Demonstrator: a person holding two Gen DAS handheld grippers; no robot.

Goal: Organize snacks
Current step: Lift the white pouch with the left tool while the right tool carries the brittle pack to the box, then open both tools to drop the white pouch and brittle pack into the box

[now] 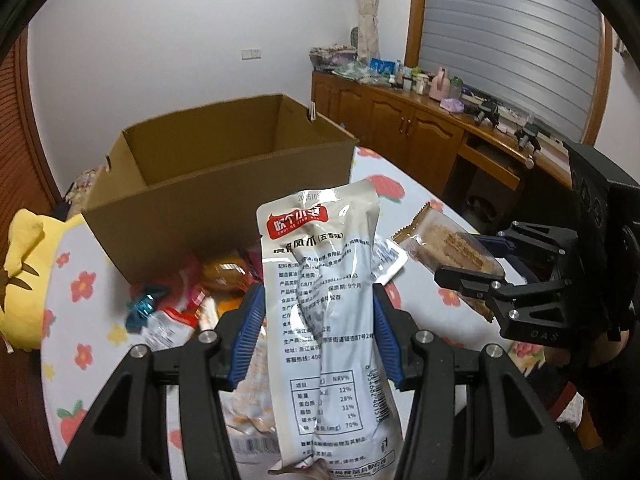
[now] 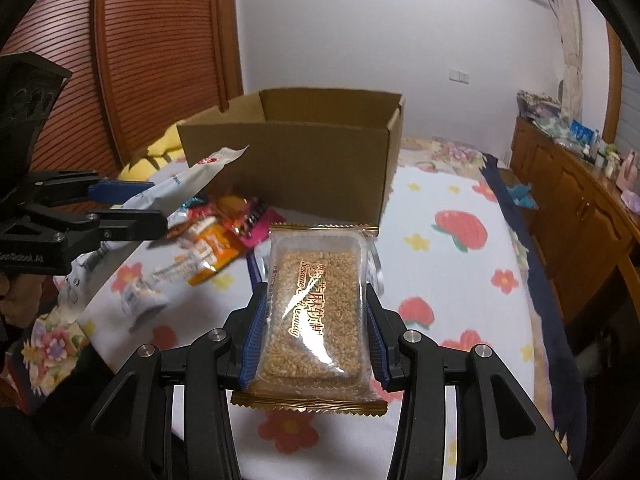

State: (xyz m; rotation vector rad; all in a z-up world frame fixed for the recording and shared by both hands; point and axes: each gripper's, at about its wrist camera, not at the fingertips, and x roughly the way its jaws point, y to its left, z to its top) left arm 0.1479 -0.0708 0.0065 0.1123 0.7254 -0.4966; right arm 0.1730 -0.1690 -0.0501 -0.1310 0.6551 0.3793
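The left gripper [image 1: 320, 336] has its jaws clamped on a grey snack pouch [image 1: 324, 304]. The right gripper [image 2: 314, 336] squeezes a sesame candy pack [image 2: 316, 316]. Both hang above the flowery bed [image 2: 448, 280]. An open cardboard box [image 2: 296, 160] sits ahead, with a snack pile [image 2: 216, 240] in front of it and a yellow plush toy [image 1: 28, 276] beside it.

Around me are plain white walls [image 1: 160, 40], a slatted reddish wooden door [image 2: 160, 40], a cluttered wooden sideboard [image 1: 400, 116] beneath a shuttered, wood-framed window [image 1: 512, 32], a pale curtain [image 1: 368, 8], and a wall switch plate [image 1: 251, 54].
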